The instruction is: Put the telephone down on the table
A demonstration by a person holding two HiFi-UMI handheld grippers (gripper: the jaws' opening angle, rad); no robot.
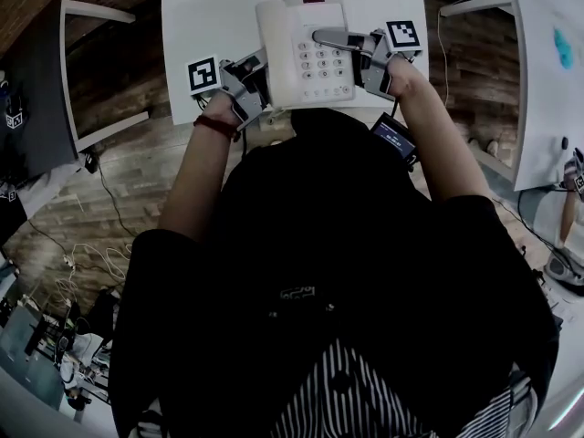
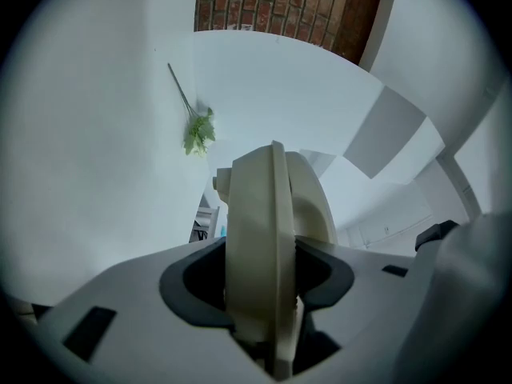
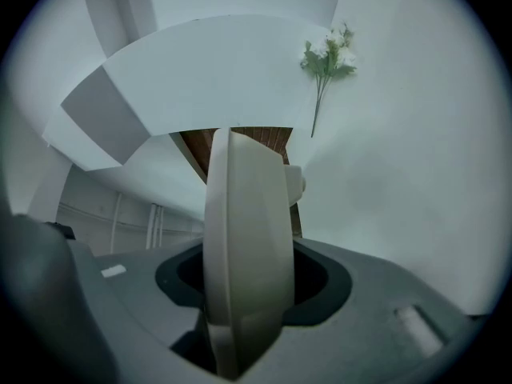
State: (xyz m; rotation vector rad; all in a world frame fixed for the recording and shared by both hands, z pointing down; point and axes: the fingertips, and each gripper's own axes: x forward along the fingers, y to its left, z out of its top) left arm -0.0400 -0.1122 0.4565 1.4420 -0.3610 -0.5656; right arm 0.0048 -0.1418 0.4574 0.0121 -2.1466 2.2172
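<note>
Both tongs are closed on one white desk telephone (image 1: 306, 53), which hangs between them. My left tongs (image 1: 255, 82) clamp its left edge and my right tongs (image 1: 368, 57) clamp its right edge. The telephone is over the white counter (image 1: 210, 16); whether they touch cannot be told. A flower sprig (image 3: 328, 62) lies beyond the right tongs.

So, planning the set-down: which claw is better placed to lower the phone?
Neither alone: left claw clamps the phone at its left edge, right claw at its right; probably lower with both.
</note>
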